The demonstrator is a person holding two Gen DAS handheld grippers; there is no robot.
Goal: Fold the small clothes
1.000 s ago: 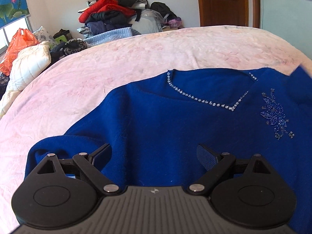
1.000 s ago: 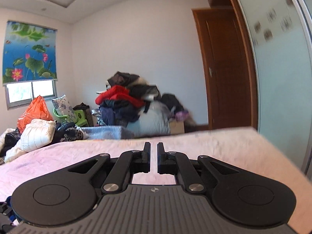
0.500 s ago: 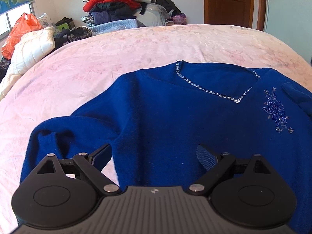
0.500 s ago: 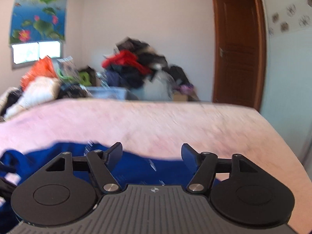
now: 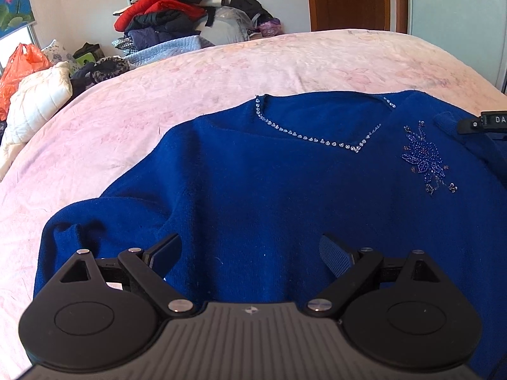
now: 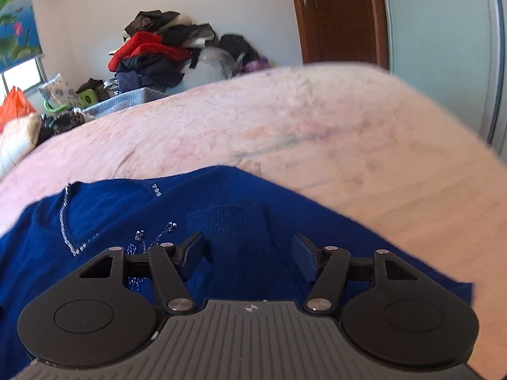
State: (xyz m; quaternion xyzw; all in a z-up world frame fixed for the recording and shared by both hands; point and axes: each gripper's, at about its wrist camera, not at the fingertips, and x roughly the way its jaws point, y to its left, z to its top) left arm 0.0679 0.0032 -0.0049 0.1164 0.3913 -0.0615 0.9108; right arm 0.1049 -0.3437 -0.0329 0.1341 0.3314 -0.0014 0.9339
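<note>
Blue and soft, the knitted jumper with a sparkly bead neckline (image 5: 285, 196) lies flat and face up on the pink bed cover (image 5: 221, 72). Its neck points away toward the far wall, so its long way runs from the claws out to the neck, and its two sleeves go off to the sides.

On the left side, one blue sleeve (image 5: 104, 221) lies bent on the bed, with its end curled back near the left claw (image 5: 252, 253). That claw is spread wide with nothing between its pads. It hangs over the bottom part of the jumper, and the sleeve sits just to its left.

In the middle is the chest, and the beaded flower patch (image 5: 424, 161) is a bit to the right of the neck.

On the right side, the other sleeve is folded in over the chest, and its ribbed blue cuff (image 6: 228, 221) lies straight in front of the right claw (image 6: 248, 255). That claw's jaws have just been opening; they stand apart with the sleeve lying under the gap, and the pads do not squeeze it.

The left sleeve looks like the part not yet folded in, and the left claw is the nearer one for it.
</note>
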